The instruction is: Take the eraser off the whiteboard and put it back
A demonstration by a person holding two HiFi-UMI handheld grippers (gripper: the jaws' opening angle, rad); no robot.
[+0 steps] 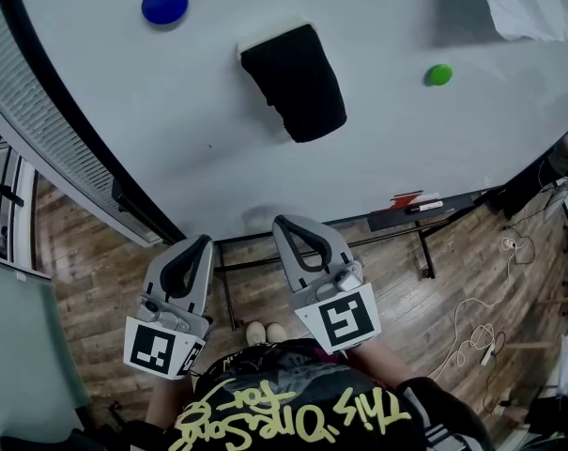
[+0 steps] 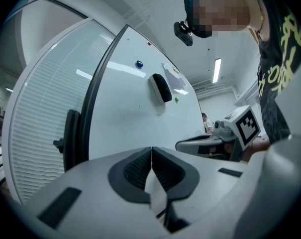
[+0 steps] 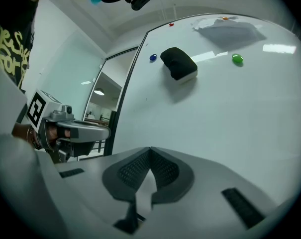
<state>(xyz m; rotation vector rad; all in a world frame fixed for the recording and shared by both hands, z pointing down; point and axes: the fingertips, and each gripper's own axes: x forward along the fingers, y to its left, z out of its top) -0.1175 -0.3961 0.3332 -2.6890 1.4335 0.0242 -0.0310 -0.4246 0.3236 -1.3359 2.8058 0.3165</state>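
A black eraser (image 1: pixel 296 81) with a white base clings to the whiteboard (image 1: pixel 171 139), between a blue magnet and a green one. It also shows in the left gripper view as the eraser (image 2: pixel 161 87) and in the right gripper view as the eraser (image 3: pixel 178 63). My left gripper (image 1: pixel 205 240) and right gripper (image 1: pixel 283 221) are both held low, short of the board and well below the eraser. The left gripper (image 2: pixel 151 148) is shut with nothing in it. The right gripper (image 3: pixel 149 150) is shut and empty too.
A blue magnet (image 1: pixel 164 4) and a green magnet (image 1: pixel 439 74) stick to the board, with a sheet of paper (image 1: pixel 532 3) at its upper right. Markers (image 1: pixel 424 206) lie on the tray under the board. A black frame (image 1: pixel 77 130) borders the board's left side. Cables (image 1: pixel 481 332) lie on the wooden floor.
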